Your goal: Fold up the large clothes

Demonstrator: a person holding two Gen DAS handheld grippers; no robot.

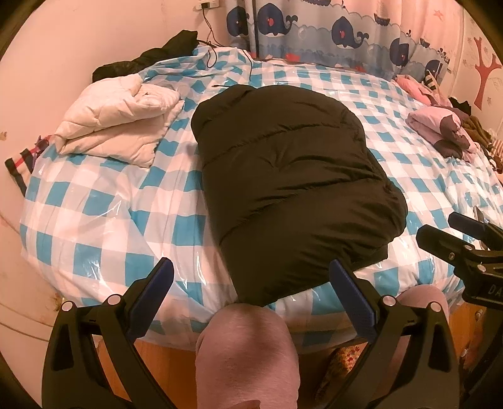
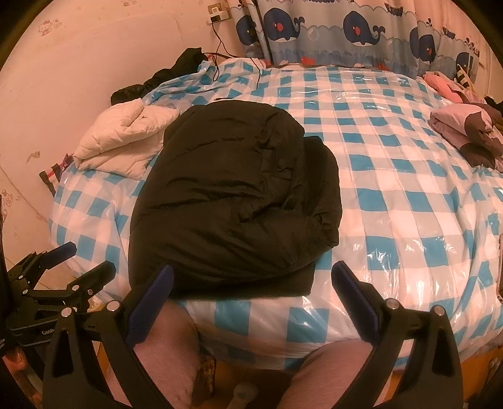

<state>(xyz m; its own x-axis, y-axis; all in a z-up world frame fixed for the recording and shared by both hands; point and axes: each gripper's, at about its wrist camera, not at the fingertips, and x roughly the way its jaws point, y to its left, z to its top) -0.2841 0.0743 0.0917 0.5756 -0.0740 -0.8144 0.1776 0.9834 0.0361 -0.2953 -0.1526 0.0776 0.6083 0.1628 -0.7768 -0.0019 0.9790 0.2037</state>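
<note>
A: While both tools hang back over the near edge of the bed, report the state of each claw.

B: Left gripper (image 1: 251,302): fingers spread wide, nothing between the blue pads (image 1: 353,303). Right gripper (image 2: 251,302): likewise spread wide and empty. Neither touches the garment. In the left wrist view the right gripper (image 1: 446,232) shows at the right margin, apart from the cloth.

A: Location of the workpiece?

B: The black quilted puffer jacket (image 1: 289,179) lies folded into a compact bundle on the blue-and-white checked bed cover under clear plastic film (image 1: 94,220). Its near hem reaches close to the bed's front edge, between the two tools. In the right wrist view the jacket (image 2: 232,201) shows an upper layer lying over a lower one.

A: Adjacent items?

B: A cream quilted jacket (image 1: 119,126), folded, sits left of the black one, near but apart. A lilac-and-grey folded garment (image 1: 440,129) rests well apart at the right side. A whale-print curtain (image 1: 330,28) hangs behind the bed. The person's knee in pink trousers (image 1: 248,346) is below the left gripper.
</note>
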